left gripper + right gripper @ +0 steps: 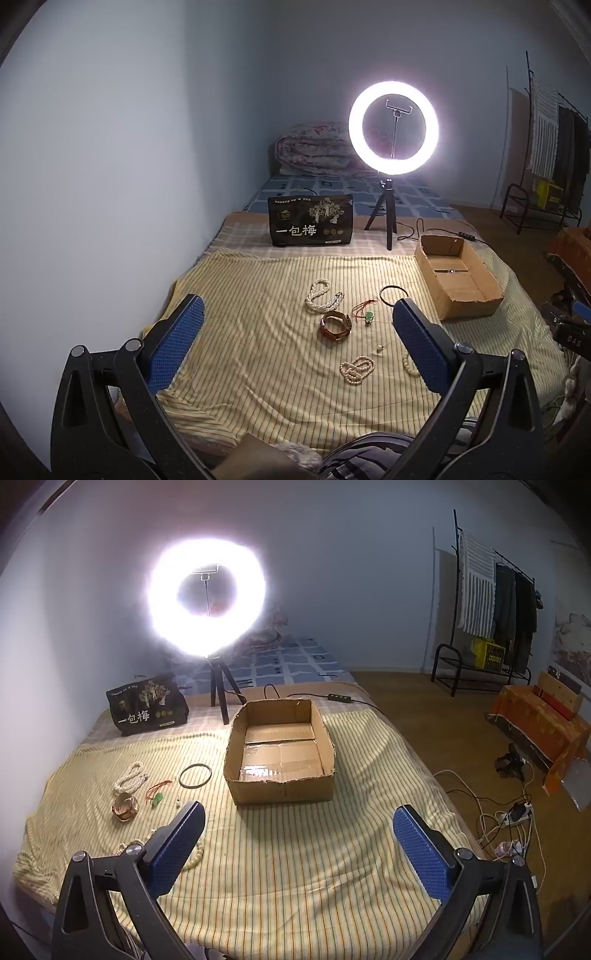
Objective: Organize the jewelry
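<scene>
Jewelry lies on a yellow striped cloth (258,369): a white pearl necklace (320,297), a brown bangle (335,326), a red cord with a green pendant (365,313), a thin black ring (393,294), a small bead strand (356,370) and a cream bead bracelet (410,363). An open cardboard box (456,280) stands to their right; it looks empty in the right wrist view (279,753). My left gripper (297,314) is open above the near cloth. My right gripper (299,821) is open in front of the box, holding nothing.
A lit ring light on a tripod (392,127) and a black snack bag (310,220) stand behind the cloth. A folded quilt (314,149) lies at the far end. A clothes rack (491,602), cables (509,819) and an orange-covered bench (543,720) are right.
</scene>
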Motion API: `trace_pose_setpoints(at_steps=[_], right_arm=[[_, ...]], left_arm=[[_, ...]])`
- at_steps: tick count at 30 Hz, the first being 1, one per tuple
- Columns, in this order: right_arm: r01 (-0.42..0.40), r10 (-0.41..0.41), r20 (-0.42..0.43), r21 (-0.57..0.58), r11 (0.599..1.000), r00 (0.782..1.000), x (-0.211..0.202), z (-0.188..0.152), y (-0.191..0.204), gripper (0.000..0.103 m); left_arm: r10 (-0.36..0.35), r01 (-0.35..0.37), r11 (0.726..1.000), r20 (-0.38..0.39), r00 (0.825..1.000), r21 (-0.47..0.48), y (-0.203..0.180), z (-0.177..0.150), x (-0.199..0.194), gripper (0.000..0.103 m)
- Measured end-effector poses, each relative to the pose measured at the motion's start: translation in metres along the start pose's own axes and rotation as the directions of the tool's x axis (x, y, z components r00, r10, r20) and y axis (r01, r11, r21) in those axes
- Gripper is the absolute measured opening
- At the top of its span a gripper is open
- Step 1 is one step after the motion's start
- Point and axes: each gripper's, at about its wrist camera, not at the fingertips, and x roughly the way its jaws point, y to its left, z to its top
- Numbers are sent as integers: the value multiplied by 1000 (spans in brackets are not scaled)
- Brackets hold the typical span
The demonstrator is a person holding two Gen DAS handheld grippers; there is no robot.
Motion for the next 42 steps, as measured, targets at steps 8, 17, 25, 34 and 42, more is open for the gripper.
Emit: trace_pose_setpoints(at_steps=[8, 17, 25, 34, 42], right_arm=[[-9, 9, -4, 5, 1000, 1000, 0, 0, 1, 103], [-9, 9, -1, 4, 1000, 1000, -1, 2, 0, 103], [-7, 7, -3, 4, 1000, 1000, -3, 5, 1, 103], [-6, 6, -1, 2, 1000, 1000, -1, 4, 2, 103], [-7, 7, 0, 4, 1000, 1000, -1, 4, 1, 103]], left_arm=[[2, -2, 1000, -2, 1000, 8, 2, 0, 3, 103], [3, -3, 1000, 2, 1000, 9, 1, 8, 4, 103], [7, -7, 1000, 9, 1000, 11, -2, 8, 0, 103], [4, -4, 1000, 14, 1000, 11, -5, 9, -1, 103], [2, -3, 1000, 17, 1000, 12, -7, 10, -2, 103]])
